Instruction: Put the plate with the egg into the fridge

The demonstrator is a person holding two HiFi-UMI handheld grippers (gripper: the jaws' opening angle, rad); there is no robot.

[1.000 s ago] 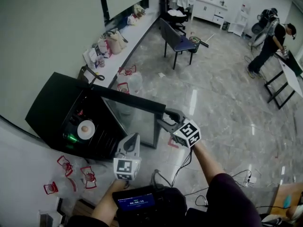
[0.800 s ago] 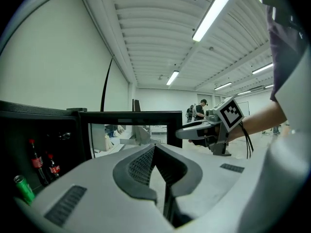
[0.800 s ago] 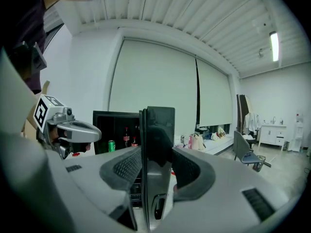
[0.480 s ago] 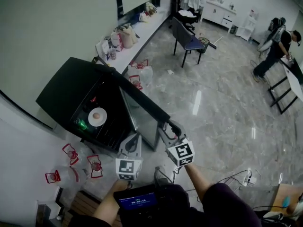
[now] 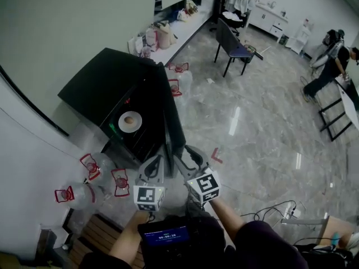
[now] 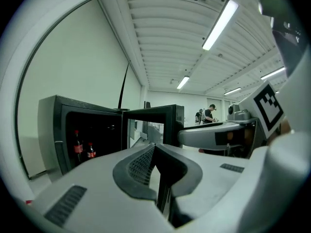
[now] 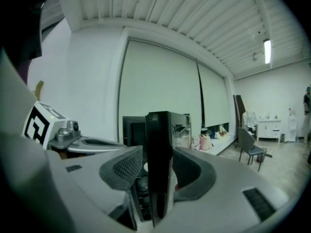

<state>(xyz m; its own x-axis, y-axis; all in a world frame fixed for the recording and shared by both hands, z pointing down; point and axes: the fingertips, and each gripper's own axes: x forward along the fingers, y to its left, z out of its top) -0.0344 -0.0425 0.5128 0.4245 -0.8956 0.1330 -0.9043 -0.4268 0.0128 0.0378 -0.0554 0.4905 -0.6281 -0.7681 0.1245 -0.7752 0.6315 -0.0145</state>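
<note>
Grips the edge of the open fridge door [image 5: 174, 119] in the right tongs [image 5: 188, 157]; holds the left tongs [image 5: 157, 161] pressed together, empty, just beside. Has the plate [image 5: 122, 126], egg [image 5: 129, 119] on it, lying inside the fridge [image 5: 98, 88].

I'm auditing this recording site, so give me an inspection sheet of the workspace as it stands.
Surface: glossy grey floor; red tape mark near the grippers.
Job's things: plate with egg sits on a shelf inside the black fridge; fridge door partly open.
Clutter: clear jugs with red handles on the floor beside the fridge; bags on the ledge by the wall.
Grippers: right gripper closed on the fridge door's edge; left gripper shut, empty.
Cables: loose cables on the floor to the person's right.
Surroundings: chair; person by a far table.
</note>
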